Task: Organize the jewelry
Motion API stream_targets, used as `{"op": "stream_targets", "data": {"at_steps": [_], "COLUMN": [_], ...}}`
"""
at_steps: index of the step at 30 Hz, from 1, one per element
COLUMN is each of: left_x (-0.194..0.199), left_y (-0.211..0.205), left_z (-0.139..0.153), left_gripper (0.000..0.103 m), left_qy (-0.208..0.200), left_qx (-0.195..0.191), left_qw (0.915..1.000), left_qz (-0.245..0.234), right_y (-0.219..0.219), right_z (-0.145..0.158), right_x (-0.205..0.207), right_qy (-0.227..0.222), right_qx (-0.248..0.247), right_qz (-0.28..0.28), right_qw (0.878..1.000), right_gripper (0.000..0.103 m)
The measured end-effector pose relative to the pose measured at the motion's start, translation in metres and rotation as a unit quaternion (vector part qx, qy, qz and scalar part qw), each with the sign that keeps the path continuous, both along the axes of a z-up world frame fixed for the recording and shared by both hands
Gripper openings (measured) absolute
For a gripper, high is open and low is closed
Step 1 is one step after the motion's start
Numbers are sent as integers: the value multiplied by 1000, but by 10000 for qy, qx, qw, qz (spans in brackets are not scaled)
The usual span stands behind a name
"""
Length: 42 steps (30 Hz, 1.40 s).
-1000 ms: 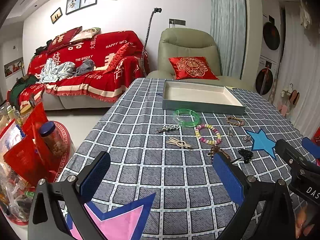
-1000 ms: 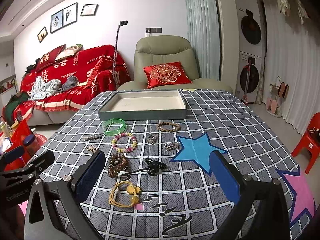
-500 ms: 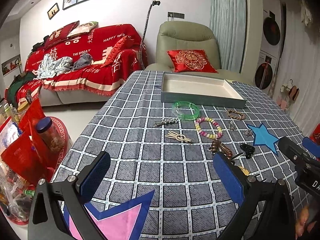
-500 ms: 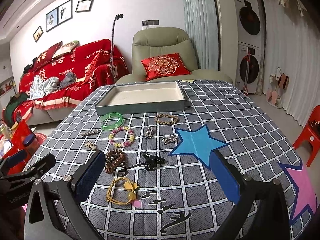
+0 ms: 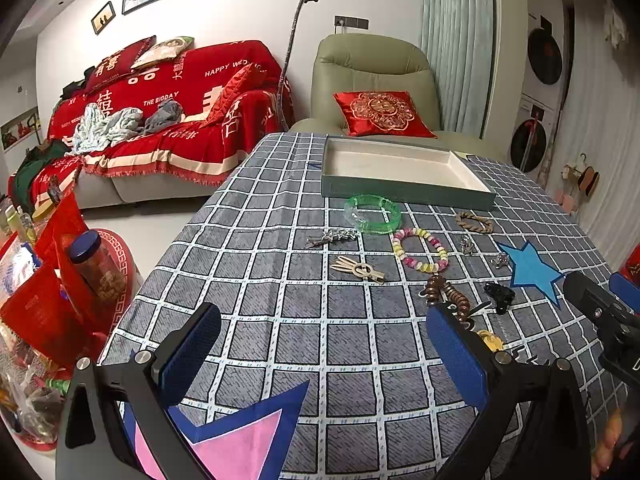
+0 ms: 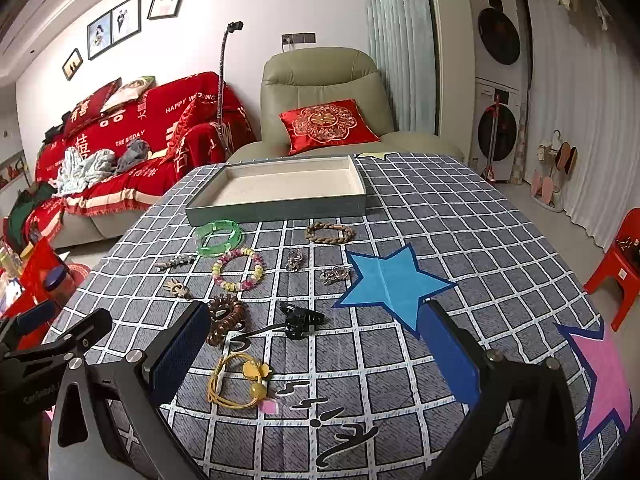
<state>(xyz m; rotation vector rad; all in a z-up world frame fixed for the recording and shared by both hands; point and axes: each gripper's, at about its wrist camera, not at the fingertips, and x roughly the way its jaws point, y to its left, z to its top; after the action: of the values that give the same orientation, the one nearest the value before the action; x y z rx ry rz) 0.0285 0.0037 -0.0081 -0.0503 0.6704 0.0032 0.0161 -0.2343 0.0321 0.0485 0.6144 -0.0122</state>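
- So far, little has changed: over the last second both cameras have edged nearer the worktop and dipped a little, so the jewelry now sits larger and lower in both views, while no piece has shifted.
- That reads as an approach only (nothing sorted yet); the tray holds no jewelry and all the work is still ahead.
- The left gripper is spread wide with nothing between its blue pads; the right gripper is the same, wide apart and holding nothing.
- Taking the tray as landmark, the green bangle lies just in front of its near-left corner, and the braided bracelet just in front of its near wall toward the right.
- A step nearer than the tray sit the bead bracelet, a silver clip to its left and two small silver pieces to its right.
- Farther from the tray come the brown coil tie, the black claw clip and, farthest, the yellow cord, which lies nearest the right gripper.
- The pieces are small, well separated and flat on the cloth; I judge the yellow cord or the claw clip the likeliest first pick.
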Motion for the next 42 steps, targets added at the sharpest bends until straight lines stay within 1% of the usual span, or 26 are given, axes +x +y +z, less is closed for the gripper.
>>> {"op": "stream_targets", "data": {"at_steps": [17,23,27,30,33,35,39,41,42], "left_x": [4,10,15,23,37,47,69,81,88], "left_y": [3,9,10,10,14,14,12,12,12], "left_z": [-6,-14,-16,-19,-21,-23,-27,-30,-33], "left_gripper": [103,103,103,103,103,103,103,103,103], "left_qy": [105,268,330,518,789,960,1228,1399,1529], "left_qx": [5,-23,73,26,-180,-303,-323,-510,-650], "left_qw": [9999,9996,9994,9987,9967,9949,9918,9885,9857], "left_qz": [40,73,96,-11,-101,-99,158,245,296], "right_y": [0,-5,-11,-16,-21,-25,-30,-29,-28], "right_z": [-2,-8,-12,-16,-20,-23,-28,-32,-34], "right_x": [1,2,8,16,24,31,43,50,53], "right_qy": [55,188,381,584,775,946,1201,1335,1384], "right_qx": [-17,-3,69,25,56,171,448,558,579], "right_qz": [-25,-78,-118,-160,-181,-220,-298,-290,-292], "right_qw": [10000,9998,9992,9982,9968,9951,9913,9891,9882], "right_gripper": [103,103,103,103,103,103,103,103,103]}}
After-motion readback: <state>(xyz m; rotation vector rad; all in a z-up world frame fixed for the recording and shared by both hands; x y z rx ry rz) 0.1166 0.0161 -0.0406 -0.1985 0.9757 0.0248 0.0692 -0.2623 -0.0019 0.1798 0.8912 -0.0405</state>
